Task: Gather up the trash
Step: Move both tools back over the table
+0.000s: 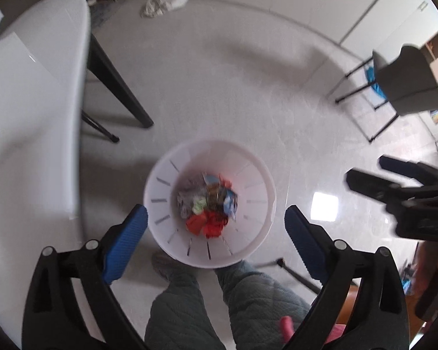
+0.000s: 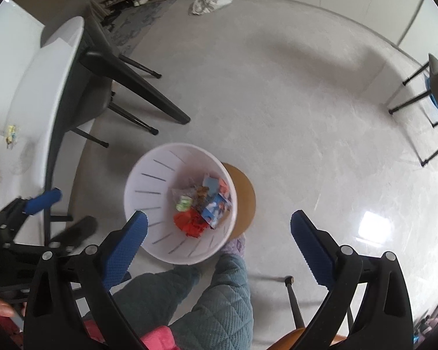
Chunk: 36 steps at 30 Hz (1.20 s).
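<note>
A white slotted trash bin (image 1: 160, 180) stands on the floor right below both grippers; it also shows in the right wrist view (image 2: 149, 180). Crumpled wrappers (image 1: 208, 204), red, green, blue and grey, lie in its bottom, and show in the right wrist view (image 2: 201, 207). My left gripper (image 1: 216, 218) is open and empty above the bin. My right gripper (image 2: 219, 224) is open and empty above the bin's right rim. The right gripper also shows at the right of the left wrist view (image 1: 365, 172), its jaws apart. One left fingertip (image 2: 43, 199) shows in the right wrist view.
A white table (image 1: 29, 102) with black legs is at the left, with small scraps (image 2: 11, 135) on it. A round wooden stool (image 2: 242, 198) is beside the bin. A white bag (image 1: 163, 4) lies by the far wall. A chair (image 1: 406, 81) stands at the right. The person's legs (image 1: 219, 297) are below.
</note>
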### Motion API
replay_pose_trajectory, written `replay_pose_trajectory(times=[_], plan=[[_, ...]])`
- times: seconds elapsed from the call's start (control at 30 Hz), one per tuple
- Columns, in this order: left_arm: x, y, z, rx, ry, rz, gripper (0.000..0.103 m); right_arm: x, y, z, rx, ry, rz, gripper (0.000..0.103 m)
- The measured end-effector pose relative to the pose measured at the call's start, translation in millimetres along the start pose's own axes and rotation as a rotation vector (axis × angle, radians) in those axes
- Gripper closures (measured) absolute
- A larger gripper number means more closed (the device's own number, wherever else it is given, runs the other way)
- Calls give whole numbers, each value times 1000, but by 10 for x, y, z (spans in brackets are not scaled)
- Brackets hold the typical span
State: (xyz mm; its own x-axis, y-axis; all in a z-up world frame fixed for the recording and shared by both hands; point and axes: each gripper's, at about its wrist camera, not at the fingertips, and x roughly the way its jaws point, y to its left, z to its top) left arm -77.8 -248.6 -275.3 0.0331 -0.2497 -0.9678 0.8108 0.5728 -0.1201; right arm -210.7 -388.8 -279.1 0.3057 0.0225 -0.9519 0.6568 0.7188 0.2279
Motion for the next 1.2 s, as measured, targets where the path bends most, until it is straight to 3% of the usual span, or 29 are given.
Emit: replay_pose_trajectory(times=[0.17,0.37,0.53,0.93,1.2], plan=[[-674,249,140,-71,-138,24,8,-261,280,171,-67,-67,32,5],[-1177,723,157,-179,-222,79,8,-482,894,349,-208,-130,85,5],[-1468,1356,-56,-308,-262,141,8,-550,1562,484,-338,-155,155,5],[-2038,3122,-775,-732,-349,290,8,-188,3825,762,-784,-121,302,5],[-2099,4007,-1271,-974,-357,338,8,409,5317,974,-1097,-121,348,10]])
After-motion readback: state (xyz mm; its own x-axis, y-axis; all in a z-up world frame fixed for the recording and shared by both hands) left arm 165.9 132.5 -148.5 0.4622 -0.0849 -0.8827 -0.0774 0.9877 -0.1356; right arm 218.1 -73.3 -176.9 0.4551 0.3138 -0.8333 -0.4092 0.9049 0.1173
